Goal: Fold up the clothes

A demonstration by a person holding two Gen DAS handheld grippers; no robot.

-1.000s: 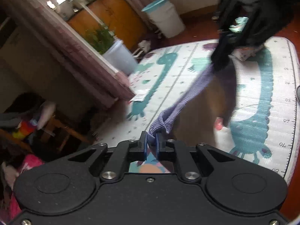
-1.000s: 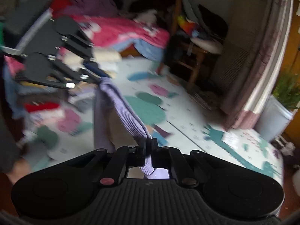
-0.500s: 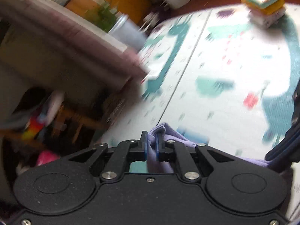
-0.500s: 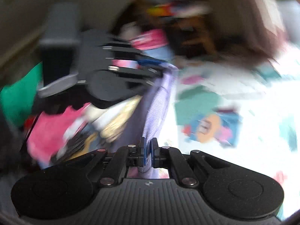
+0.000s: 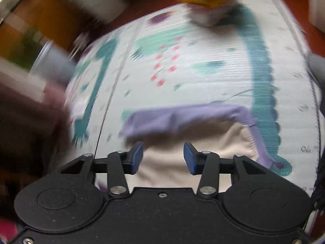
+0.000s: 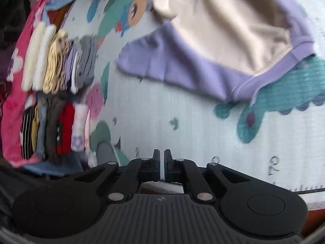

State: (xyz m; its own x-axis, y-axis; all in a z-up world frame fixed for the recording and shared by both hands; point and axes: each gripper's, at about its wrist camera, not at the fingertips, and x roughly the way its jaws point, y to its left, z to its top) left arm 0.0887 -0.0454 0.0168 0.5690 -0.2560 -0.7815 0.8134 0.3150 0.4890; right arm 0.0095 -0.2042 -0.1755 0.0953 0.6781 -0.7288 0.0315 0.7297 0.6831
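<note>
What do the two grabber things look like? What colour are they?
Both are matte black plastic with two round discs and silver screws. The left gripper has blue pads on its fingertips and a smooth body. The right gripper has blue pads too, a ribbed grey body and a tiny logo.

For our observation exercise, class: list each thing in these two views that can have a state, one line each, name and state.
Left hand-held gripper: open, empty.
Right hand-held gripper: shut, empty.
Purple and cream garment: lying loose on the play mat, not yet folded.
Clothes by the mat's edge: folded, in rows.
</note>
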